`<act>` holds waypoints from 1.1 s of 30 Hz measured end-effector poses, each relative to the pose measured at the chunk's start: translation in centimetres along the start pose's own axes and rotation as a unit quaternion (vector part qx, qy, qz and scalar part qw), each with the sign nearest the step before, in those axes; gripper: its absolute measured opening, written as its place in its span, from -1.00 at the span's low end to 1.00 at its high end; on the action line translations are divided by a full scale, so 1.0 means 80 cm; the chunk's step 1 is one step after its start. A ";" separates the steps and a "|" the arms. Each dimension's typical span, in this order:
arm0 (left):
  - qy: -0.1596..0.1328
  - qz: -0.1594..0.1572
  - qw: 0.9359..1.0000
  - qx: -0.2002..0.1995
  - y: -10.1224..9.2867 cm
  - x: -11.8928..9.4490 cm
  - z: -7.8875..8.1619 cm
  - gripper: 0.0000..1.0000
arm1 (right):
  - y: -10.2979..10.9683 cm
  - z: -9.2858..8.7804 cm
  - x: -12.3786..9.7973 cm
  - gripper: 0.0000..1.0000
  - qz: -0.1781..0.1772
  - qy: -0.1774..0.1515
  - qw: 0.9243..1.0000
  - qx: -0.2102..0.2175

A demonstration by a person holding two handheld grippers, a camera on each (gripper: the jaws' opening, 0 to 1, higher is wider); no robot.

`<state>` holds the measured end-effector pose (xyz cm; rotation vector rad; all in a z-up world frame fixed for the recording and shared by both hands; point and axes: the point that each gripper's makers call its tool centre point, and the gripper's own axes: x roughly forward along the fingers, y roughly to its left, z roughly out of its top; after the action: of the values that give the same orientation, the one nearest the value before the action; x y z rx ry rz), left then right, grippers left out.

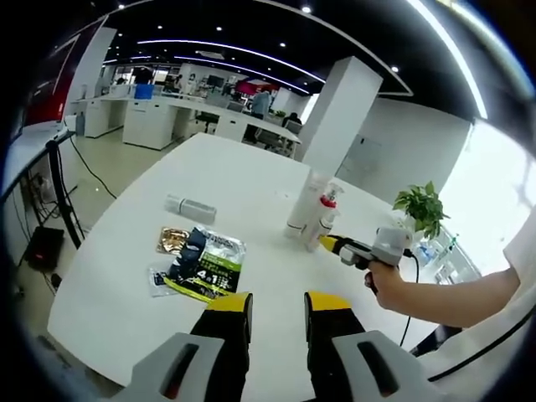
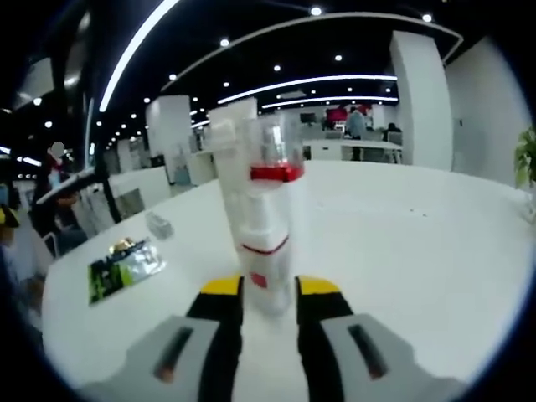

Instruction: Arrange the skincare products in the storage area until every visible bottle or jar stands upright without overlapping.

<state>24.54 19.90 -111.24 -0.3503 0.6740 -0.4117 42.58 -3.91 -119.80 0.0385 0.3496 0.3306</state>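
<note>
Standing upright on the counter (image 1: pixel 276 159), the spray bottle (image 2: pixel 270 226) sits between the parted jaws of the right hand-held gripper (image 2: pixel 269 295), long axis vertical. Contact cannot be told. The left hand-held gripper (image 1: pixel 278 303), open and empty, is held well apart from it.

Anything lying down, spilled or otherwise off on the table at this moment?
Yes. A clear bottle lies on its side on the white table, apart from the upright bottles. Flat sachets lie overlapping one another nearby. The right claw brackets a red-banded bottle. No spill visible.
</note>
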 end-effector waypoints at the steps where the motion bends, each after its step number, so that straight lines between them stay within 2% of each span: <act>1: 0.000 -0.001 1.000 -0.002 -0.001 0.001 -0.001 -0.50 | 0.000 -0.002 -0.005 -0.52 0.002 0.004 1.000 0.002; 9: -0.005 -0.007 1.000 -0.016 -0.008 0.003 -0.007 -0.50 | 0.023 -0.026 -0.038 -0.48 0.034 0.033 0.999 0.016; 13: -0.018 -0.001 0.999 -0.036 -0.002 -0.002 -0.007 -0.50 | 0.043 -0.035 -0.052 -0.45 0.067 0.050 0.996 0.026; 16: -0.032 0.004 0.998 -0.058 0.003 -0.008 -0.006 -0.50 | 0.080 -0.043 -0.066 -0.39 0.117 0.077 0.990 0.035; 18: -0.039 0.009 0.997 -0.067 0.007 -0.012 -0.006 -0.50 | 0.103 -0.046 -0.073 -0.37 0.147 0.088 0.985 0.018; 22: -0.057 0.019 0.994 -0.094 0.017 -0.022 -0.004 -0.50 | 0.133 -0.051 -0.077 -0.36 0.182 0.111 0.977 0.008; 24: -0.067 0.024 0.991 -0.112 0.024 -0.028 -0.005 -0.49 | 0.155 -0.050 -0.078 -0.35 0.209 0.124 0.970 -0.004; 29: -0.080 0.032 0.986 -0.144 0.038 -0.038 -0.009 -0.49 | 0.187 -0.048 -0.071 -0.32 0.245 0.144 0.958 -0.025; 33: -0.082 0.033 0.984 -0.157 0.047 -0.042 -0.013 -0.49 | 0.201 -0.043 -0.065 -0.26 0.252 0.158 0.954 -0.031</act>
<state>22.45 24.54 -111.92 -0.6529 0.5862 -0.2094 31.80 9.54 -119.81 0.0123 0.6475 0.8604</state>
